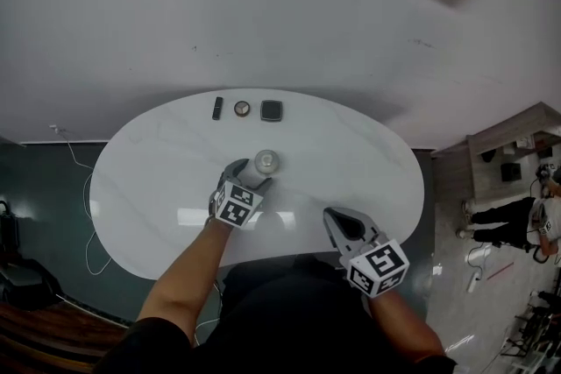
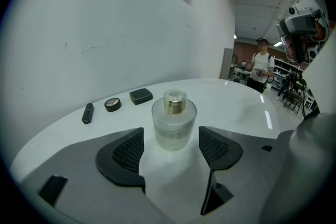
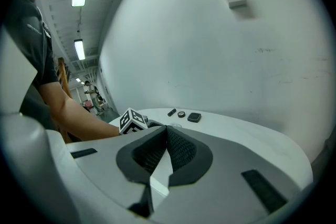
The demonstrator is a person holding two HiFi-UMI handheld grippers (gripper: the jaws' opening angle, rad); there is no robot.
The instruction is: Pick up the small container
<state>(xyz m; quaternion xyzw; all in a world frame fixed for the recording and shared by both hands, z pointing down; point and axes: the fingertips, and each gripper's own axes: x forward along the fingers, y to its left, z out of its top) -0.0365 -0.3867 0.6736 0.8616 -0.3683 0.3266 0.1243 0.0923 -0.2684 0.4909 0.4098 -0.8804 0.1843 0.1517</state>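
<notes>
The small container (image 1: 266,162) is a frosted glass jar with a gold cap, standing upright on the white oval table (image 1: 158,153). In the left gripper view the container (image 2: 174,118) sits between the tips of my left gripper (image 2: 170,138). Both pads stand clear of its sides, so the jaws are open around it. From the head view, the left gripper (image 1: 250,175) reaches the jar from the near side. My right gripper (image 1: 337,222) hovers at the table's near edge, to the jar's right; its jaws (image 3: 167,135) are shut with nothing between them.
Along the table's far edge lie a black stick (image 1: 217,108), a round compact (image 1: 242,109) and a black square case (image 1: 272,110). A white wall rises right behind the table. A person (image 2: 261,68) stands far off to the right. Cables trail on the floor at the left.
</notes>
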